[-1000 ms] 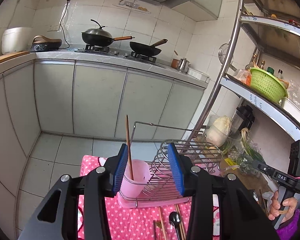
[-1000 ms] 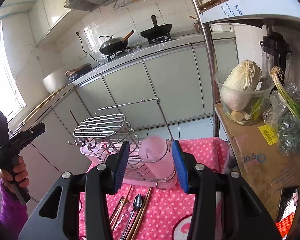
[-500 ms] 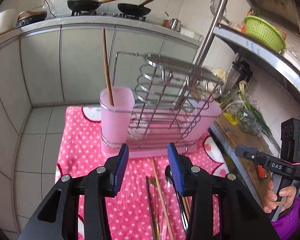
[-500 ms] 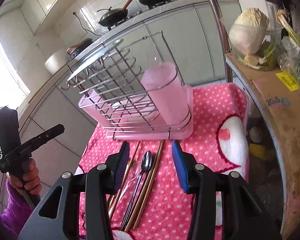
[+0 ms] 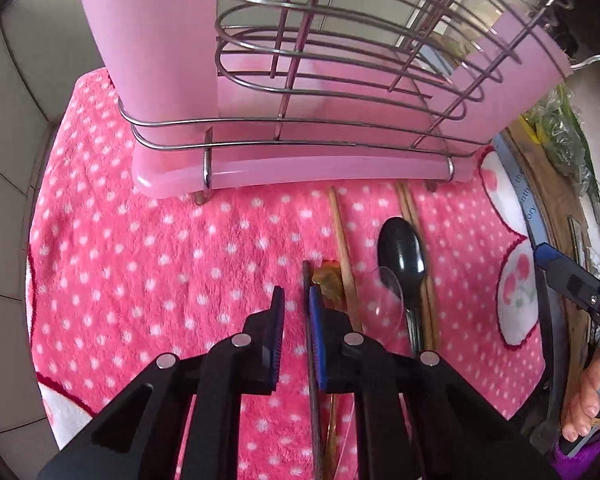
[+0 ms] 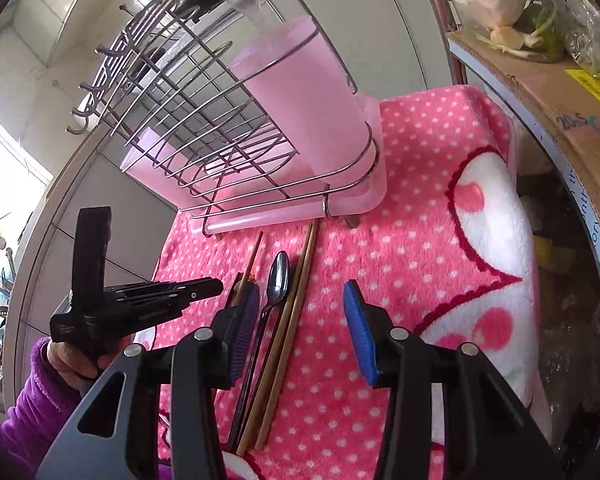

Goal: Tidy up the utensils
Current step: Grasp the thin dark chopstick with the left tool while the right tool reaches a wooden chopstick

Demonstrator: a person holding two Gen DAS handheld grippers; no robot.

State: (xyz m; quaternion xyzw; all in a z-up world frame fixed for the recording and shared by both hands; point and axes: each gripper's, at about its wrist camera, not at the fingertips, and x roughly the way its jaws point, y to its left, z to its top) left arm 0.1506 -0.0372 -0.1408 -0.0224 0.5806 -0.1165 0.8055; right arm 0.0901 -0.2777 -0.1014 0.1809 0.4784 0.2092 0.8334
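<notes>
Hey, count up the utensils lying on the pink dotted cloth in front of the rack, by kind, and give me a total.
Brown chopsticks: 3
Dark chopstick: 1
Metal spoon: 1
Clear spoon: 1
Amber piece, kind unclear: 1
Total on the pink cloth: 7

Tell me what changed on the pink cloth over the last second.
Both hand-held grippers dropped toward the utensils. The left hand-held gripper is closing around a dark chopstick; the right hand-held gripper stayed open. The spoon, wooden chopsticks and pink rack did not move.
</notes>
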